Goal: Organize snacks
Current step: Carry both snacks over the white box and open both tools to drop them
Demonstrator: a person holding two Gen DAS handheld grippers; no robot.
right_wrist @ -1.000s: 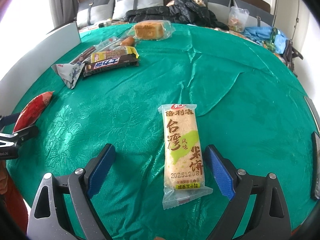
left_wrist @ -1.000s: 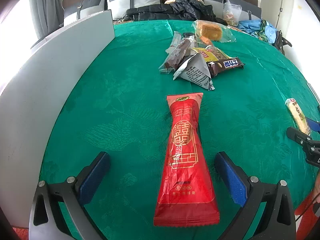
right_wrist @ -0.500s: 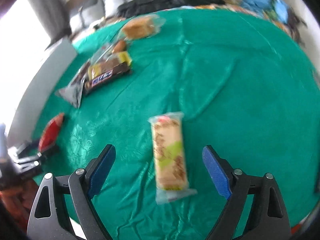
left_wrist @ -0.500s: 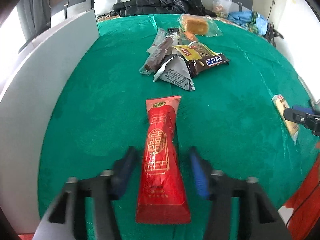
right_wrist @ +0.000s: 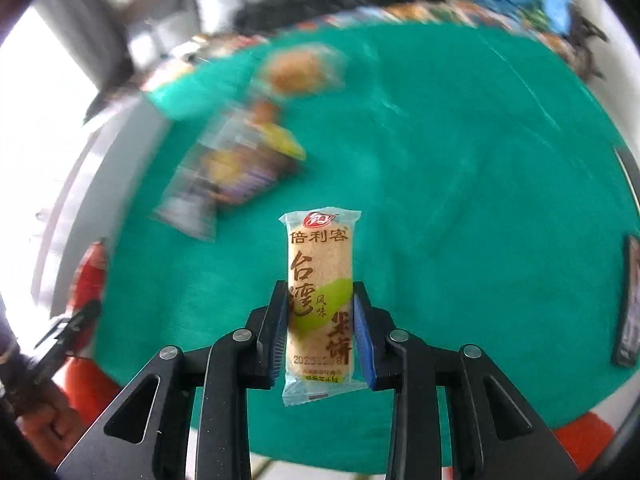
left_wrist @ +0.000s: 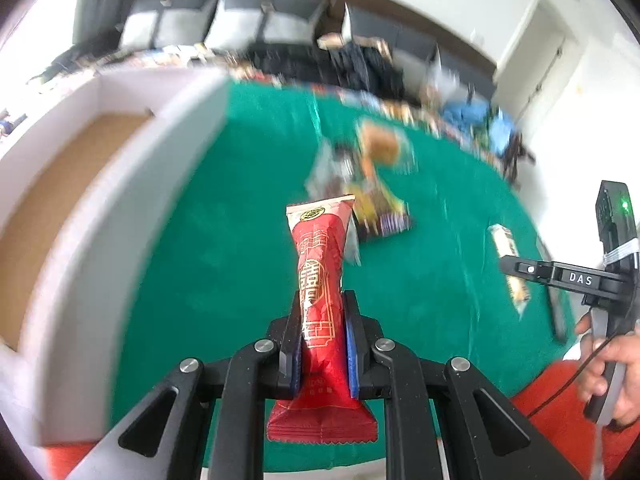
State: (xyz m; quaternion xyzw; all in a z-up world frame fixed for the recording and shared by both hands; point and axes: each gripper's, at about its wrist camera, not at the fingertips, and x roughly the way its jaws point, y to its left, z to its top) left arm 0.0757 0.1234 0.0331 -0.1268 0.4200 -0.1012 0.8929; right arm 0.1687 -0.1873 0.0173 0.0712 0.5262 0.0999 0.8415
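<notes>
My left gripper (left_wrist: 321, 308) is shut on a long red snack packet (left_wrist: 320, 280) and holds it above the green table (left_wrist: 224, 248). My right gripper (right_wrist: 321, 300) is shut on a rice cracker bar (right_wrist: 320, 280) in a clear wrapper with green and brown print, lifted off the cloth. The right gripper with the cracker bar also shows at the right of the left wrist view (left_wrist: 516, 268). The red packet shows at the left edge of the right wrist view (right_wrist: 88, 272). A blurred pile of snacks (left_wrist: 360, 184) lies farther back on the table; it also shows in the right wrist view (right_wrist: 240, 164).
An open white box with a brown cardboard floor (left_wrist: 68, 184) stands along the table's left side. A wrapped cake (right_wrist: 300, 70) lies behind the pile. A dark flat object (right_wrist: 628, 300) lies at the table's right edge. A sofa with dark clothes (left_wrist: 340, 64) is behind.
Both grippers have closed on their snacks and lifted them off the table. The views have risen and tilted, so the white box's inside now shows.
</notes>
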